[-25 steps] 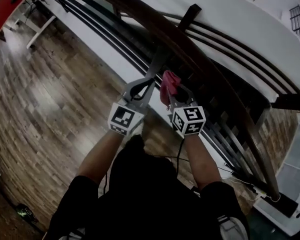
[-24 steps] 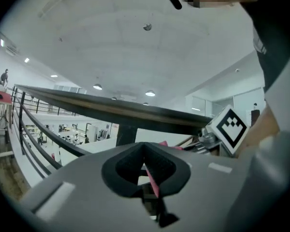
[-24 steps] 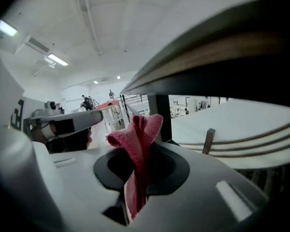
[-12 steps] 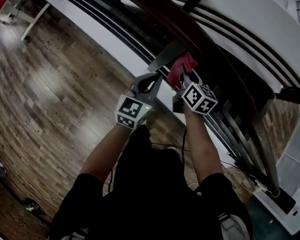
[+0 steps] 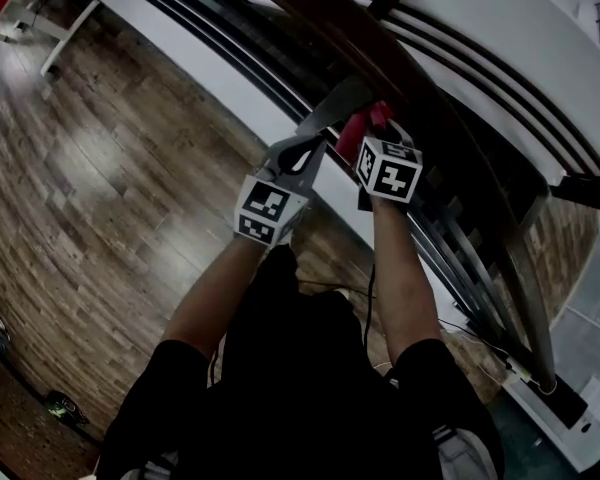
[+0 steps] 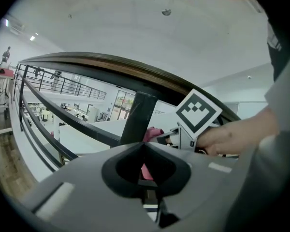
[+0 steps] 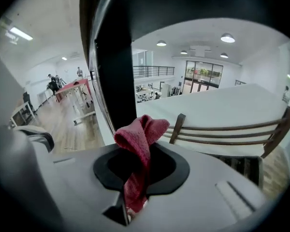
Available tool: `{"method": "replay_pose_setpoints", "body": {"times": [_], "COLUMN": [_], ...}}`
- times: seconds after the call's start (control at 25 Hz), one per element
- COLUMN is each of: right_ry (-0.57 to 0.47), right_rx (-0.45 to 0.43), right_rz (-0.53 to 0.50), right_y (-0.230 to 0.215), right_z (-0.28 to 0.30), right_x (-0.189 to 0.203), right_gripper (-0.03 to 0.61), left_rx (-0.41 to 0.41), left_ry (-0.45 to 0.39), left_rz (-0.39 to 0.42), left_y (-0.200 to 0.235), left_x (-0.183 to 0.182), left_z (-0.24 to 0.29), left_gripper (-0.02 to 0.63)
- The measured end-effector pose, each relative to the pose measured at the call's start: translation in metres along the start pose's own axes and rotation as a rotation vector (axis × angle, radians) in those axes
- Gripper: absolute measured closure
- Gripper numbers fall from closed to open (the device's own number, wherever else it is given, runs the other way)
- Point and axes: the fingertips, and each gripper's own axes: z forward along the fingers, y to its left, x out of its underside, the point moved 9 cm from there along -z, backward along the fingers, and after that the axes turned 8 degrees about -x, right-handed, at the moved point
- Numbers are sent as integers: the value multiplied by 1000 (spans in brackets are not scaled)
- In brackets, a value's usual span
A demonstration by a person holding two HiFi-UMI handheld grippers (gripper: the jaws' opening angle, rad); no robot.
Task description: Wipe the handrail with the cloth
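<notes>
Under head camera: left gripper (image 5: 302, 153) and right gripper (image 5: 372, 133) side by side at dark wooden handrail (image 5: 310, 18). Red cloth (image 5: 352, 136) bunched at right gripper's tip, close by rail; wood floor (image 5: 90, 188) far below.
Left gripper view: jaws pressed together, nothing between; black post (image 6: 137, 117) just ahead, cloth showing past it.
Right gripper view: jaws pinching cloth, folded end poking up beside post.

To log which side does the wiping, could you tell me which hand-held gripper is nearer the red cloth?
Right. The right hand-held gripper is clamped on the red cloth, which bunches beyond its jaws; the left hand-held gripper is shut on nothing, alongside to the cloth's left.
</notes>
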Motion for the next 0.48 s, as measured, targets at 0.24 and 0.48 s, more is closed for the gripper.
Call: {"method": "replay_pose_setpoints", "body": {"times": [0.24, 0.48], "right_ry": [16, 11], "right_rx": [24, 25], "right_rz": [-55, 8], "right_y": [-3, -16], "right_z": [2, -8], "right_x": [6, 19], "right_gripper": [523, 523], "left_rx": [19, 44], "left_ry": [15, 38], "left_rz": [4, 17], "left_y": [-4, -18], "left_x": [7, 13], "left_z": [-2, -1], "left_gripper": [615, 615]}}
